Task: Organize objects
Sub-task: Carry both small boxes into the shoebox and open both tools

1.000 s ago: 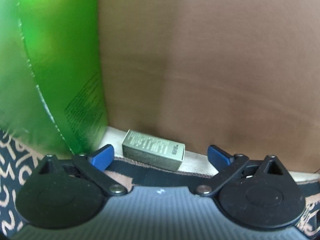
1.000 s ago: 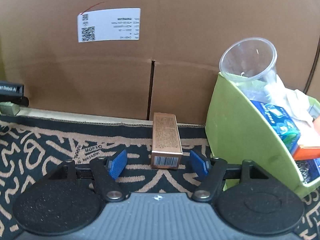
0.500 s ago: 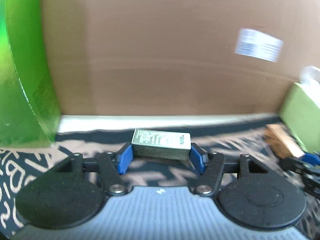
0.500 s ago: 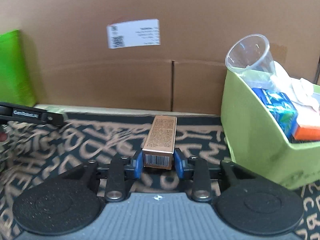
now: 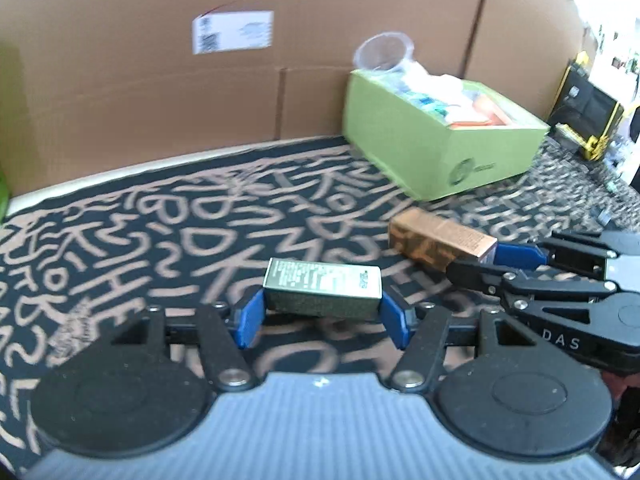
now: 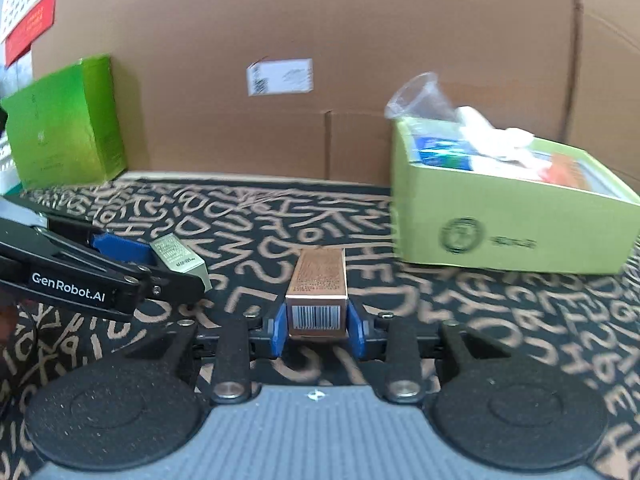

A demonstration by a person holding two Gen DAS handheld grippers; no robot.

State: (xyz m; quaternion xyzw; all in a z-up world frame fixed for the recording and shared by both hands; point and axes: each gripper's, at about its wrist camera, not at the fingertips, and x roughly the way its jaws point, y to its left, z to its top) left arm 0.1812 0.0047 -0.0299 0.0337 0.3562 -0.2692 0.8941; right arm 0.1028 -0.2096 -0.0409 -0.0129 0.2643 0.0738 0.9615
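Brown corrugated cardboard [image 5: 160, 92] walls the back of a black cloth patterned with tan lettering [image 5: 168, 232], seen first from the left wrist. At six o'clock the left gripper [image 5: 322, 314] has its blue pads pressed on both ends of a small olive-grey carton [image 5: 322, 286], held crosswise and clear of the cloth; a second ago that carton lay against the wall by a tall green box with the jaws wide around it, so it has since been clamped and carried out. At three o'clock the right gripper [image 5: 496, 256] holds a copper-coloured carton [image 5: 436, 242], and at one o'clock sits the lime-green cardboard bin [image 5: 472, 152], already filled with packets and a clear plastic cup [image 5: 384, 50]. From the right wrist, the right gripper [image 6: 316, 326] is closed on the copper carton's barcode end [image 6: 318, 292], lengthwise at six o'clock; its jaws were open a second ago. The left gripper [image 6: 160, 256] enters at nine o'clock with the olive carton [image 6: 178, 256], the tall green box [image 6: 68, 124] behind at ten o'clock, the bin [image 6: 520, 232] at two o'clock. Both cartons look ready for dropping into the bin.
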